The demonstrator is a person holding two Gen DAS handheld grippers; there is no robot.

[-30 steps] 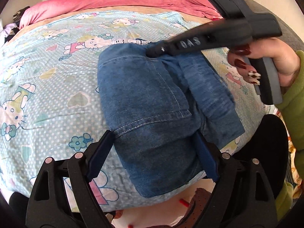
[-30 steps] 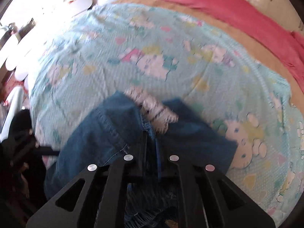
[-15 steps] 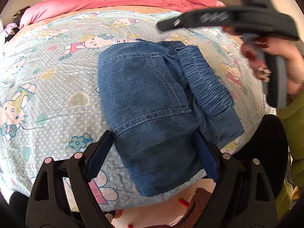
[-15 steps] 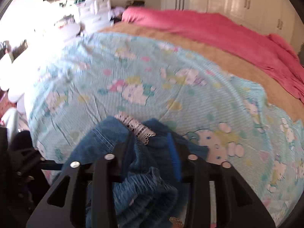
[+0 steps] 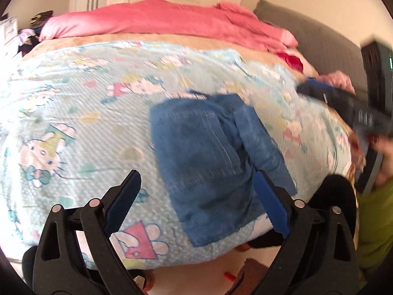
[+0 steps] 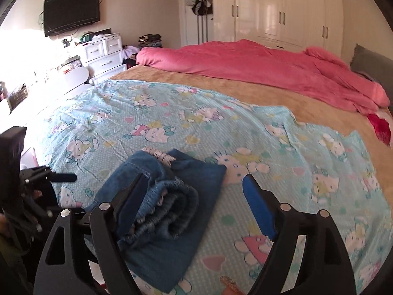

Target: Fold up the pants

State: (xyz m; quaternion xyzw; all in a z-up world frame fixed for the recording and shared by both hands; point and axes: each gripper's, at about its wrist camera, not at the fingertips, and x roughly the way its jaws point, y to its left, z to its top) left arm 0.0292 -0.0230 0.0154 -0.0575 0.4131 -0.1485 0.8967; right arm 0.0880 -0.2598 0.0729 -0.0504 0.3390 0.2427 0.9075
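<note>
The blue denim pants lie folded into a compact bundle on the light blue cartoon-print sheet near the bed's front edge. In the right wrist view the pants show a rolled frayed hem on top. My left gripper is open and empty, raised just in front of the bundle. My right gripper is open and empty, drawn back above the bundle's right side; it also shows in the left wrist view at the far right, blurred.
A pink duvet lies bunched along the far side of the bed on a tan blanket. A grey headboard is at the right. White drawers and a wall TV stand beyond the bed.
My right gripper let go of the pants, opened and pulled up and away to the right. My left gripper lifted back a little. The pants stay folded on the sheet.
</note>
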